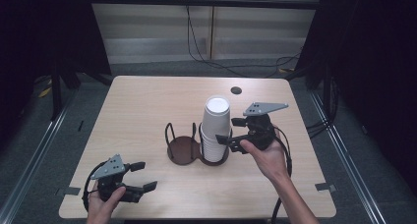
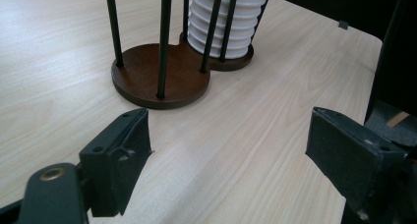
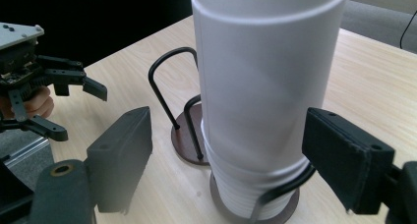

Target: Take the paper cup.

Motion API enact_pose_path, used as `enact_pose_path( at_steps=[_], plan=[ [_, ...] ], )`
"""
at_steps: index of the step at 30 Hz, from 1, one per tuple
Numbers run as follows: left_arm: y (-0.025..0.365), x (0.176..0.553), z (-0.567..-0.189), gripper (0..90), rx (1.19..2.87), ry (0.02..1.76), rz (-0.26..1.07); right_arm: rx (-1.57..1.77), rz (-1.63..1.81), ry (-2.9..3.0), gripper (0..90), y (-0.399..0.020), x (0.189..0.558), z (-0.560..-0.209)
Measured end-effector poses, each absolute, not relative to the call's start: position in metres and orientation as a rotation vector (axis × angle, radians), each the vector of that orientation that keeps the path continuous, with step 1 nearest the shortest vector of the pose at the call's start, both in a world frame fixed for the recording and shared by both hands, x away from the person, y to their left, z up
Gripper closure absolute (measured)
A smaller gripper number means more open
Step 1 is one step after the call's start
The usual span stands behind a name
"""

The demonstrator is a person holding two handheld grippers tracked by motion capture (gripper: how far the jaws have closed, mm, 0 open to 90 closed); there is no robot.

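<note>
I am keeping the left gripper [image 1: 140, 177] low over the table's [image 1: 137, 106] near left corner, its jaws standing apart with nothing but bare wood between them, pointed toward the holder and well apart from it. No earlier frame, so I say only that they are parted.

Moving toward the middle of the table, I am looking at the two-ring cup holder [image 1: 183, 150], a dark wooden base with black wire hoops. Its left ring is standing empty; its right ring is carrying the stack of white paper cups [image 1: 216, 130], nested upside down, with the top cup [image 3: 265, 71] riding high above the ribbed rims below it.

On the right, I am holding the right gripper [image 1: 235, 134] at the stack's right side, jaws open and framing the top cup without pressing it, as the right gripper view shows.

I am judging these cups as very light, thin-walled and easily crushed, with a smooth, slightly slippery skin. Nested cups tend to cling, so a pull may be dragging neighbours along. I am thinking the best hold is on the top cup's wall above the next rim, squeezed gently, lifting straight up clear of the wire hoops.
</note>
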State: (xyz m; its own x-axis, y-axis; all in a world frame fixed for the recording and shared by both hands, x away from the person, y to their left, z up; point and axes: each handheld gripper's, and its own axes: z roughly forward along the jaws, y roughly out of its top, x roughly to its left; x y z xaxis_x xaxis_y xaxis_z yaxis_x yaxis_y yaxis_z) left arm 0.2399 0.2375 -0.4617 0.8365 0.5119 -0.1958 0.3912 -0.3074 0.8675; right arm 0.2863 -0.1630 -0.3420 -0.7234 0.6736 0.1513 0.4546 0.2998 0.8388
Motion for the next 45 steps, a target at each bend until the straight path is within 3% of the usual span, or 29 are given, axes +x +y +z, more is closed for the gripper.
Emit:
enact_pose_path(
  at_steps=[27,45],
  plan=[
    [0.237,0.241,-0.462,16.8,1.968,0.67,0.114,1.021,1.382,2.318,14.5,-0.144,0.325,-0.318],
    [0.238,0.241,-0.462,17.0,1.981,0.669,0.108,1.035,1.373,2.35,18.8,-0.141,0.337,-0.325]
  ],
)
